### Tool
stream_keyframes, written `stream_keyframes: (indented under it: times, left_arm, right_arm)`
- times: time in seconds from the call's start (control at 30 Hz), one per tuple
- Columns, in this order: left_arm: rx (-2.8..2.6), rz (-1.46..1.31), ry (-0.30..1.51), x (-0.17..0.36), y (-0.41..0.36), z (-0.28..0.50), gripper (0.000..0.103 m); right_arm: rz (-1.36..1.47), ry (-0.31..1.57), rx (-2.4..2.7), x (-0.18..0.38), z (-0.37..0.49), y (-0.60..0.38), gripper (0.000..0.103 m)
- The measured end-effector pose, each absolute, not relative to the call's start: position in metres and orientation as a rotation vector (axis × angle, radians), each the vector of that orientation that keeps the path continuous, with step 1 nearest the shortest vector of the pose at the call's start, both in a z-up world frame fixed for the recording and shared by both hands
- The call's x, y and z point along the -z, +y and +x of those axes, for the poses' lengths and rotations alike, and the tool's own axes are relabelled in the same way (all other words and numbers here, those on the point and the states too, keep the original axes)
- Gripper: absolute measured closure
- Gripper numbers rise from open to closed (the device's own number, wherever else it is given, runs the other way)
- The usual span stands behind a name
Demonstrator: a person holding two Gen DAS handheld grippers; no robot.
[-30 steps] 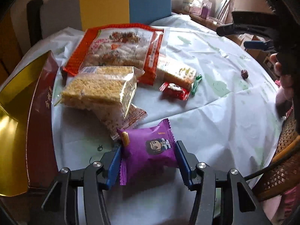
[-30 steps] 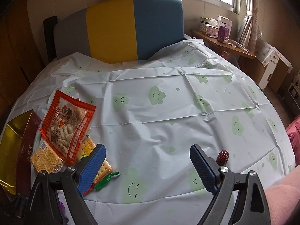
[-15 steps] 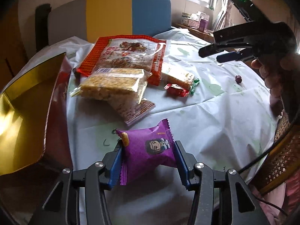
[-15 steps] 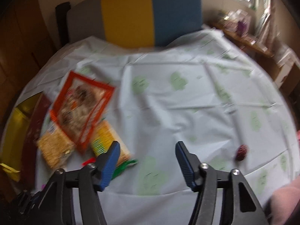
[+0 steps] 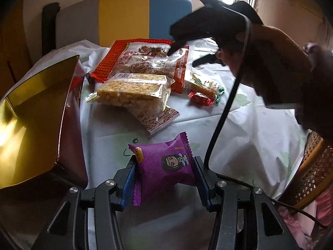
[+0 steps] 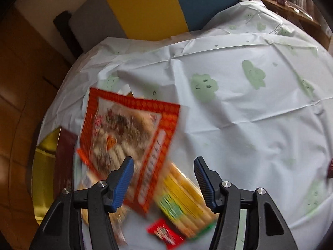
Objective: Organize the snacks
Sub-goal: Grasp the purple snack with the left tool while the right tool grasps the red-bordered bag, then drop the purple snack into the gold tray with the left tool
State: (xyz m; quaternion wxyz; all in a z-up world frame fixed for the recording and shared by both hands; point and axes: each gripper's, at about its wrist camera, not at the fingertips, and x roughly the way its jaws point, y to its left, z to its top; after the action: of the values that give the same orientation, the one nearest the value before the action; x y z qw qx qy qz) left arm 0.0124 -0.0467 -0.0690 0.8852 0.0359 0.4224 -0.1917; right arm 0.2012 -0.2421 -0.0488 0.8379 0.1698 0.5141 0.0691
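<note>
A: Left hand-held gripper (image 5: 164, 177) clamped on the purple packet (image 5: 164, 166), both blue pads pressed into its sides, packet held off the tabletop (image 5: 239, 137), near its front edge. Gold-lined box (image 5: 31, 108) open just to the left.

B: Risk there? Puffy foil pillow, slick and full of air. Could squirt out of the pads if squeezed harder, or drop short of the box.

A: Right hand-held gripper (image 6: 164, 179) wide open, nothing held, hovering over the big red-bordered bag (image 6: 129, 143) and the yellow cracker pack (image 6: 183, 195).

B: Blurred view, so hard to judge aim. Flat crinkly film, overlapping neighbours. Could pinch two at once, or drag the small red candy (image 6: 164, 234) along.

A: Clear-wrapped rice bars (image 5: 133, 91) stacked on another packet, lumpy and brittle-looking. Thin plastic tablecloth, creased, likely to snag.

B: Black cable (image 5: 226, 108) dangling close to the purple packet too. Tangle possible.
</note>
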Motion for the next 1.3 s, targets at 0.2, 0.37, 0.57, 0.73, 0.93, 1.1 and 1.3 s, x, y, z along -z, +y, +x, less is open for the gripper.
stream_keyframes:
  times: [0.2, 0.37, 0.57, 0.73, 0.93, 1.1, 1.3]
  left_arm:
    - [0.400, 0.071, 0.876, 0.070, -0.048, 0.013, 0.051]
    - [0.403, 0.064, 0.875, 0.069, -0.047, 0.013, 0.051]
    - [0.422, 0.040, 0.832, 0.054, -0.043, 0.007, 0.051]
    - [0.444, -0.006, 0.788, 0.029, -0.033, 0.004, 0.051]
    - [0.419, -0.112, 0.719, -0.017, -0.002, 0.016, 0.051]
    - [0.294, -0.161, 0.689, -0.042, 0.041, 0.049, 0.051]
    - [0.141, -0.142, 0.726, -0.036, 0.078, 0.110, 0.050]
  right_arm:
    - [0.300, 1.052, -0.196, 0.047, 0.209, -0.208, 0.079]
    - [0.101, 1.025, -0.166, 0.036, 0.202, -0.182, 0.094]
    - [0.032, 0.904, -0.172, -0.006, 0.179, -0.185, 0.095]
    - [-0.030, 0.862, -0.149, -0.022, 0.158, -0.192, 0.095]
    - [-0.054, 0.850, -0.108, -0.024, 0.133, -0.212, 0.095]
    - [-0.046, 0.853, -0.090, -0.017, 0.121, -0.223, 0.095]
    - [-0.062, 0.832, -0.093, -0.022, 0.115, -0.220, 0.095]
